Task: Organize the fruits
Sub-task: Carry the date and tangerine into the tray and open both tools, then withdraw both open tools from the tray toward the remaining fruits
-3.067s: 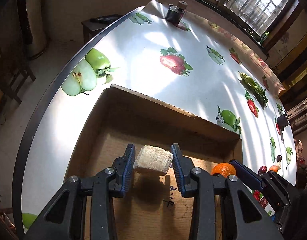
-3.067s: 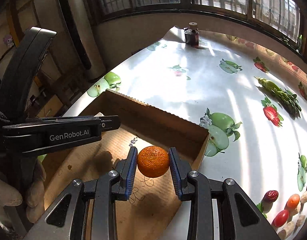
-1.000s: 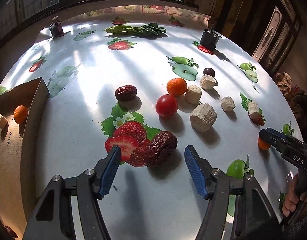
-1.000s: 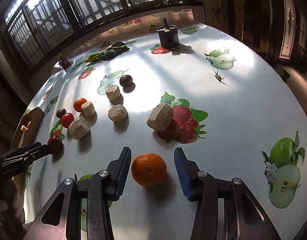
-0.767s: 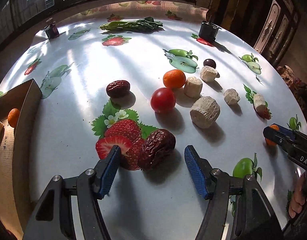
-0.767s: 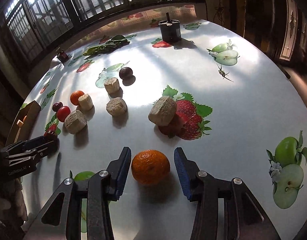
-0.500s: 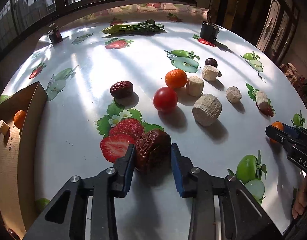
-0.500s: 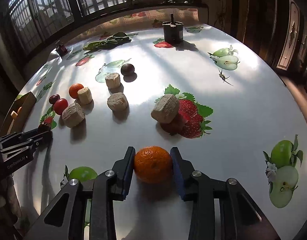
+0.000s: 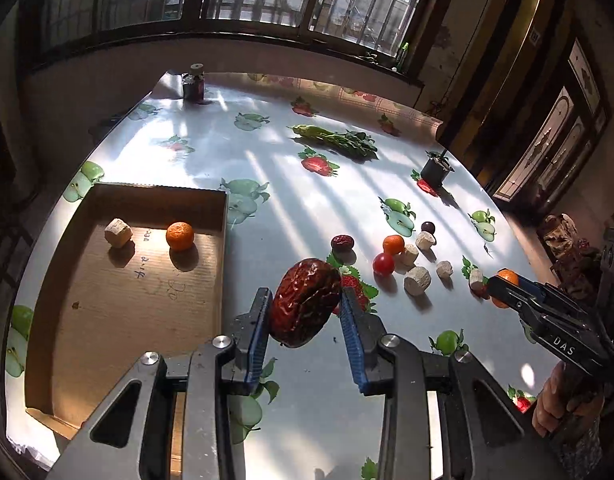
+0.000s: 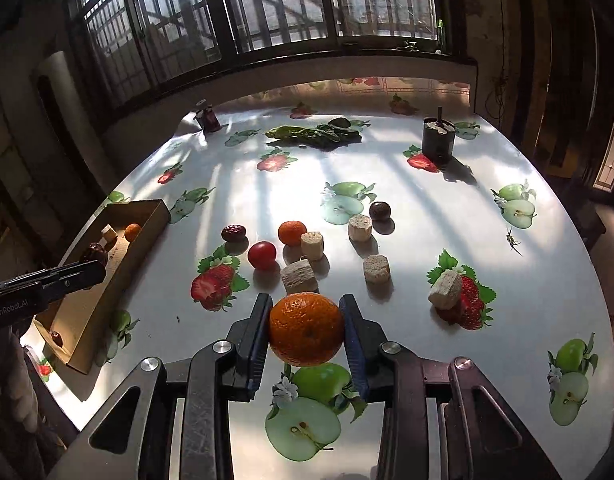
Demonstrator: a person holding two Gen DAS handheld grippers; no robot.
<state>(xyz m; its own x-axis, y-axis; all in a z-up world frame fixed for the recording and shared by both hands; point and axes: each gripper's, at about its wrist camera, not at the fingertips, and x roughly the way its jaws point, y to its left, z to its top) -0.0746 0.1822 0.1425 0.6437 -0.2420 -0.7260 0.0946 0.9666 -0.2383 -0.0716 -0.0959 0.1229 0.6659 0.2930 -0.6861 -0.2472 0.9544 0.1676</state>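
Left tool: clamped across wrinkled dark-red dried date; light, soft, tacky.
Right tool: clamped across round orange mandarin; light, yielding, bruisable.

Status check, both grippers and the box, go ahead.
Left gripper shut on date. Right gripper shut on orange. Cardboard box open, path unobstructed.

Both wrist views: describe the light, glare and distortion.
Left wrist view: window light stripes the table with hard glare; the box floor is half shaded; the date in the left gripper is sharp. Right wrist view: similar glare, window bars bowed by the fisheye, dark corners; the orange in the right gripper is evenly lit.
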